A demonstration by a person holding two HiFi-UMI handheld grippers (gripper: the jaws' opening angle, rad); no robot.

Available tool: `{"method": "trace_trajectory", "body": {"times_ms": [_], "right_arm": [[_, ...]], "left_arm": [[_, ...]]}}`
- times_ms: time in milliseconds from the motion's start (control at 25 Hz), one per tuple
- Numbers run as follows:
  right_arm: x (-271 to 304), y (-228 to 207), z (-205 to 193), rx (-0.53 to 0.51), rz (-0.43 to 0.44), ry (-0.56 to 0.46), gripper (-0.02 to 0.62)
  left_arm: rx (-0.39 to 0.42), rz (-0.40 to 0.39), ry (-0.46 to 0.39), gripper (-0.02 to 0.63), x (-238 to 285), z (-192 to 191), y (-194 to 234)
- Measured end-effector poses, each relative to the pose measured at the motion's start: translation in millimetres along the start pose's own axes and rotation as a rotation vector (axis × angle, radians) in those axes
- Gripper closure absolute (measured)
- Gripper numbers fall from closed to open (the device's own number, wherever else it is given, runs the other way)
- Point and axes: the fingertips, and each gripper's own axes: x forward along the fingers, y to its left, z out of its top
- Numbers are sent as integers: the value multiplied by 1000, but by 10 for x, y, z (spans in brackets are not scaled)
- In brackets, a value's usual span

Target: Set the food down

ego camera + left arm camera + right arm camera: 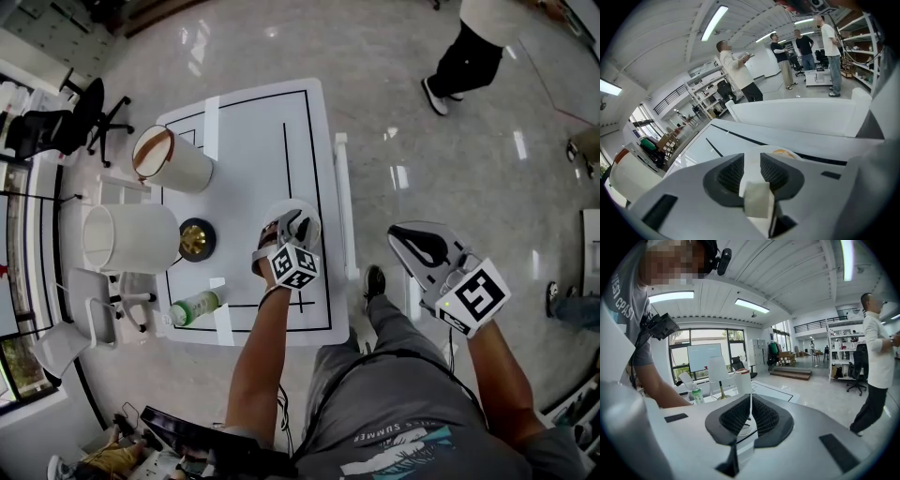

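A white plate (277,212) sits over the near middle of the white table (253,131). My left gripper (292,227) is shut on its near rim. In the left gripper view the plate (752,161) runs between the closed jaws of the left gripper (752,172), and a pale orange piece of food (783,152) shows just past them. I cannot tell whether the plate touches the table. My right gripper (418,246) hangs off the table's right side over the floor. In its own view the right gripper (750,416) is shut with nothing in it.
Along the table's left side stand a white canister with a brown rim (173,159), a large white bucket (127,239), a black and gold round object (197,239) and a green bottle (195,307). A raised ledge (343,202) lines the right edge. A person (469,52) walks at far right.
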Motion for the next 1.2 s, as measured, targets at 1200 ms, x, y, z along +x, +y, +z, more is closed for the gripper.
{"method": "trace_trajectory", "body": {"times_ms": [1200], "right_arm": [[-122,324,-57,5,-4,-16,586]], "left_arm": [[-186,10,-65,500,-441,23,-13]]}}
